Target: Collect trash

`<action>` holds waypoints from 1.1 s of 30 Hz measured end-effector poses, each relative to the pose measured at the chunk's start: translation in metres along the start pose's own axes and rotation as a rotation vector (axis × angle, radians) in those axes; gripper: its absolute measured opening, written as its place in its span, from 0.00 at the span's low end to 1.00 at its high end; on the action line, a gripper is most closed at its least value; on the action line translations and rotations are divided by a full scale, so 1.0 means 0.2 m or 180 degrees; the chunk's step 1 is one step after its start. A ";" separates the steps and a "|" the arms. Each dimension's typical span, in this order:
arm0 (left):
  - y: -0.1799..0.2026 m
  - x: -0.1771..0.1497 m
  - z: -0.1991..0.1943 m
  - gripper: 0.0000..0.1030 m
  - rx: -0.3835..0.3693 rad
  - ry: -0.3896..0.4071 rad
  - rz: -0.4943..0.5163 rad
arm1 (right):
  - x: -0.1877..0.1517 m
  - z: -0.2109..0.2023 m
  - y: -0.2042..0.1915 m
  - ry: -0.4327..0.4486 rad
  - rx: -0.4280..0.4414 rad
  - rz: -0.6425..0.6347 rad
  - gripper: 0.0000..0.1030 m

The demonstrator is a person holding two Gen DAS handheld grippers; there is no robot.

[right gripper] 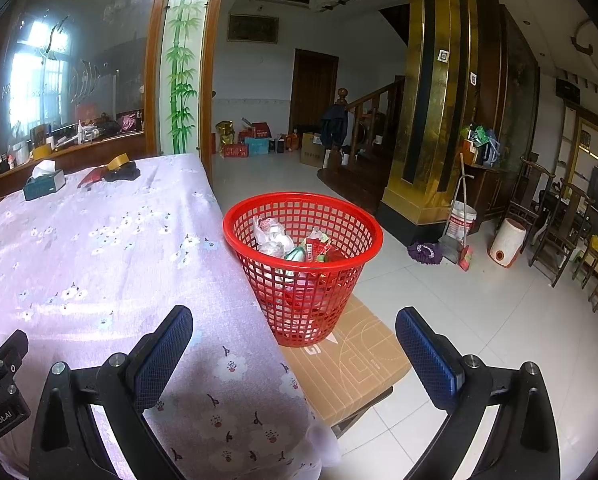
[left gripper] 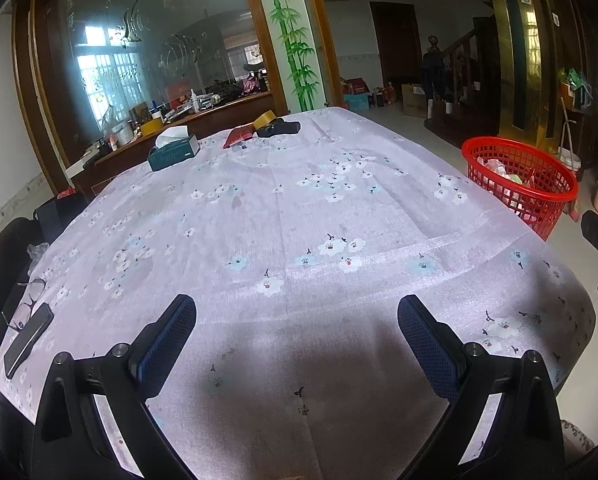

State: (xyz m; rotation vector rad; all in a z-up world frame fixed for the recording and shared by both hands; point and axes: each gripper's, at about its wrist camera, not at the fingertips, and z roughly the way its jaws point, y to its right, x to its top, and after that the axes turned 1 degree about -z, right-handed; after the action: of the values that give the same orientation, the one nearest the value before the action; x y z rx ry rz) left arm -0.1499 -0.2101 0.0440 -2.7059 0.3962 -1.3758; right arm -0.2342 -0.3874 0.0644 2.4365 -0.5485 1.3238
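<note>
Open tablecloth (left gripper: pixel 299 208); basket (right gripper: pixel 303 256) probably beside.

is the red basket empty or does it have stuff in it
Partly filled. The red basket stands upright on a cardboard box, with crumpled wrappers and bags visible inside, well below its rim.

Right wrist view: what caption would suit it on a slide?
Open right claw faces a red mesh basket of crumpled wrappers, standing on a cardboard box beside the floral-clothed table.
</note>
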 end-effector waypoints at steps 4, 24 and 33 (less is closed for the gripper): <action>0.00 0.00 0.00 0.97 -0.0003 0.0000 0.0003 | 0.00 0.00 0.00 -0.0005 -0.0004 0.0000 1.00; 0.00 -0.01 0.01 0.97 -0.0013 -0.0021 0.0001 | -0.02 0.01 0.00 -0.0049 0.0010 -0.0023 1.00; 0.00 -0.03 0.02 0.97 -0.0024 -0.0042 -0.0005 | -0.02 0.01 0.01 -0.0056 0.0015 -0.0041 1.00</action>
State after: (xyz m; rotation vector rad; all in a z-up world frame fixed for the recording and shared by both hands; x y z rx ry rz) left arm -0.1499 -0.2084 0.0379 -2.7204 0.3990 -1.3591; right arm -0.2355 -0.3884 0.0598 2.4537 -0.5336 1.3011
